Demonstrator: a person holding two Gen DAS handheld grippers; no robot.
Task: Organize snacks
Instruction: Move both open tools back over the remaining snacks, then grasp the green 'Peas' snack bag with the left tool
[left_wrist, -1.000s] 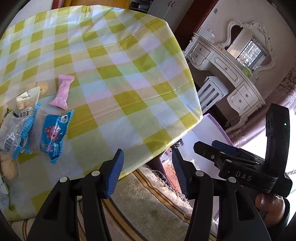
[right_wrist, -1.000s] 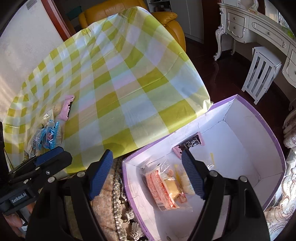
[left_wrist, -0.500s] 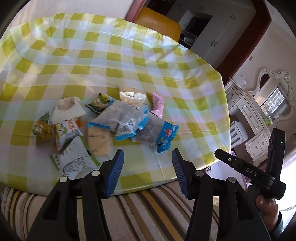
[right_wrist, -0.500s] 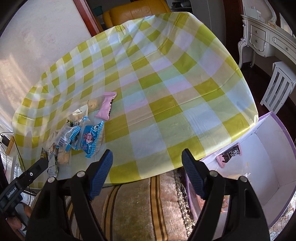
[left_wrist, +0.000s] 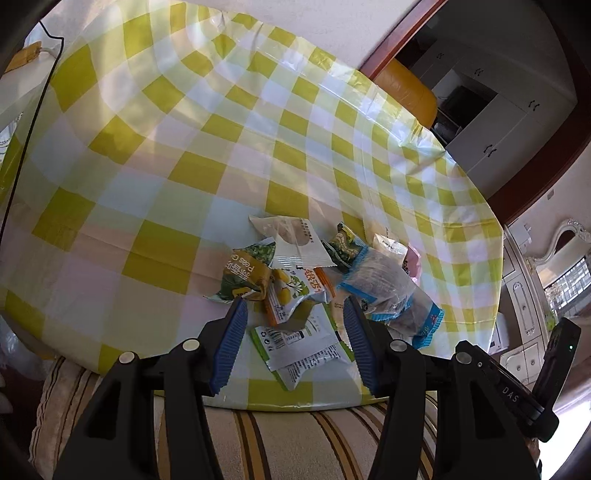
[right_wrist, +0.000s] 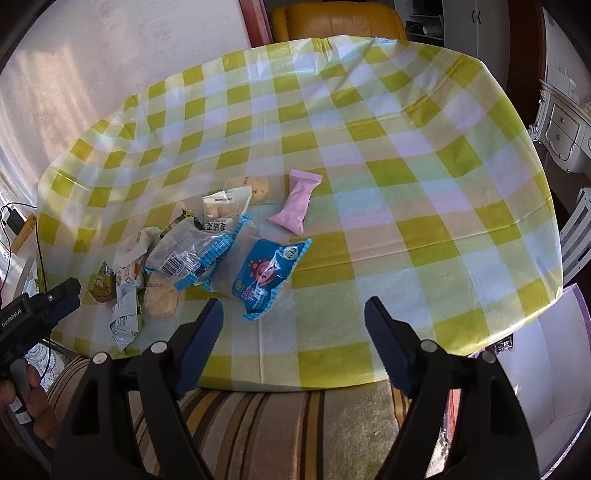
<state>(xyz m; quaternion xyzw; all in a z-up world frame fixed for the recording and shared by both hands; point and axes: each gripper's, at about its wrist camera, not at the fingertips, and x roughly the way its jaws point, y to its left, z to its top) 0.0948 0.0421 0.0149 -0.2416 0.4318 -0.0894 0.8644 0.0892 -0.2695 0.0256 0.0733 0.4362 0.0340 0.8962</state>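
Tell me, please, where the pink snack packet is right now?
In the right wrist view, the pink snack packet lies on the checked tablecloth, right of the cookie packet.

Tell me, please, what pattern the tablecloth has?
Yellow-green and white checks on the tablecloth, clearest in the right wrist view.

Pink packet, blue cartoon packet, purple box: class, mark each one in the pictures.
pink packet (right_wrist: 296, 202), right wrist view, middle of its wrapper
blue cartoon packet (right_wrist: 266, 275), right wrist view, on the printed cartoon face
purple box (right_wrist: 550, 373), right wrist view, its white inner wall
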